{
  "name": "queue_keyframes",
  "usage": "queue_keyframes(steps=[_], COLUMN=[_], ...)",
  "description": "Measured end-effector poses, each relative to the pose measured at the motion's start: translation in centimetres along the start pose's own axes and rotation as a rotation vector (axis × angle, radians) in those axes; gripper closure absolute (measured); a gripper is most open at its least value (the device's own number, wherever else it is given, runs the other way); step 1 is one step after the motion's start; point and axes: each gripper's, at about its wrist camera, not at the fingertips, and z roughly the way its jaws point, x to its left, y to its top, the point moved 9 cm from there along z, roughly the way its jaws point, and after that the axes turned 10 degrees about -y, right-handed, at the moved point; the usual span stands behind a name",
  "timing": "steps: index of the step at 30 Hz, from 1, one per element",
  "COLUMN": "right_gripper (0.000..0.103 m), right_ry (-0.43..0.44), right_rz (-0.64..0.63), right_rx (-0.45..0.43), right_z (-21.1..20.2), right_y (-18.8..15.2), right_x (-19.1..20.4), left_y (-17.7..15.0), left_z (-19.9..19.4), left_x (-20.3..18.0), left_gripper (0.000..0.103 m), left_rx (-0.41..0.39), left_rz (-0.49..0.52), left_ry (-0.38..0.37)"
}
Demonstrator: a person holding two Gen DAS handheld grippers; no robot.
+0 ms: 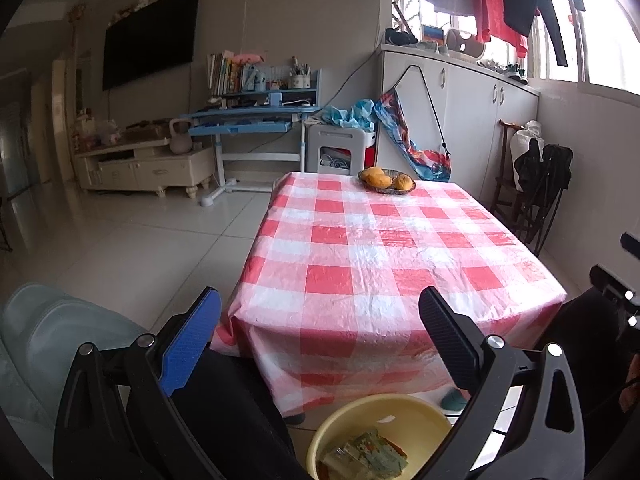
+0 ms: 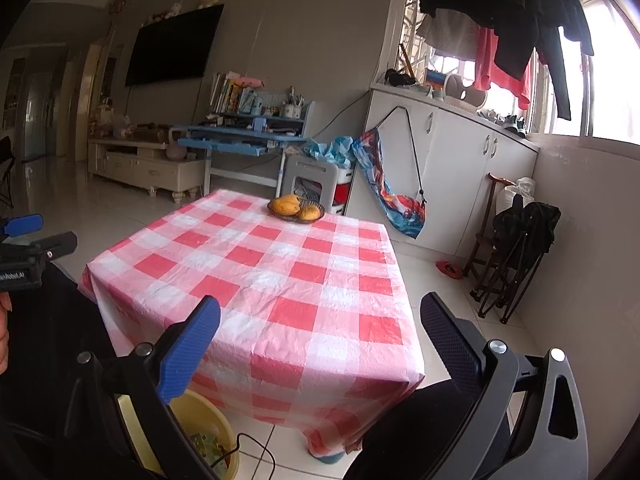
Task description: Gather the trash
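Note:
A yellow basin [image 1: 420, 412] stands on the floor at the near edge of the table, with crumpled wrappers and paper trash [image 1: 366, 454] inside. It also shows in the right wrist view [image 2: 200, 420], low left, partly hidden by my finger. My left gripper [image 1: 320, 316] is open and empty, held above the basin, facing the table. My right gripper [image 2: 320, 320] is open and empty over the table's near corner. The left gripper's blue tip [image 2: 24, 224] shows at the left edge of the right wrist view.
A table with a red-and-white checked cloth [image 1: 360, 248] holds a basket of orange-yellow fruit [image 1: 386, 180] at its far end. White cabinets [image 1: 460, 120], a folded black chair [image 1: 540, 184] and a blue desk [image 1: 248, 124] stand behind. A cable [image 2: 256, 446] lies on the floor.

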Motion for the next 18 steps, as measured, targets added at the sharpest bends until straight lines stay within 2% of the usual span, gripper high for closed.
queue_keyframes(steps=[9,18], right_gripper=[0.007,0.007], right_ry=[0.042,0.046], right_rz=[0.094,0.141], right_rx=[0.089,0.147], right_z=[-1.4,-3.0], right_y=[1.6,2.3], right_x=[-0.8,-0.6], left_y=[1.8,3.1], left_z=[-3.1,-5.1], left_x=[-1.1,-4.7], left_gripper=[0.007,0.007], left_rx=[0.026,0.042], left_rz=[0.017,0.056], left_ry=[0.027,-0.022])
